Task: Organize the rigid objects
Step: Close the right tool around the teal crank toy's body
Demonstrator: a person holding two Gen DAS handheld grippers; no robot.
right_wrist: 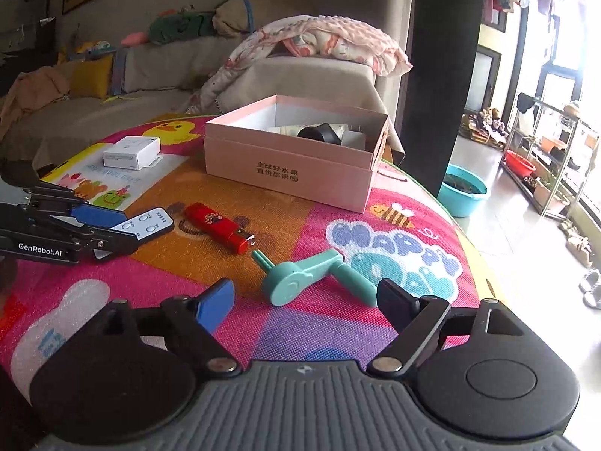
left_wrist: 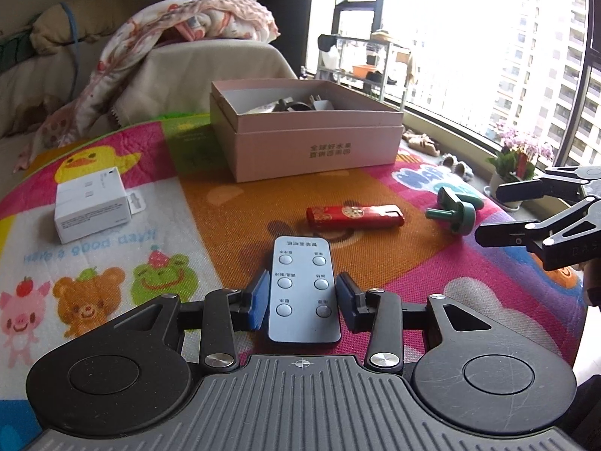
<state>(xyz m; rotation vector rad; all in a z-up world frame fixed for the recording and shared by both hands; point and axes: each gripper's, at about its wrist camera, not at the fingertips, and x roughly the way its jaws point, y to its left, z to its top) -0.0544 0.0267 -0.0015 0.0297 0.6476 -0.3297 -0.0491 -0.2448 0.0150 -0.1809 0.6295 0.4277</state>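
The left gripper (left_wrist: 303, 300), spread, straddles the remote (left_wrist: 303, 293) (light, stiff, slippery-looking); grip its long edges, box (left_wrist: 319, 150) at twelve o'clock.

A home living room: draped sofa (right_wrist: 263, 75), cartoon play mat (left_wrist: 112, 270), balcony shoe rack (right_wrist: 544, 158).

Black linkage grippers, blue-padded fingers (left_wrist: 259, 300), silver pivot screws, ribbed grey bases, white "GenRobot.AI" lettering.
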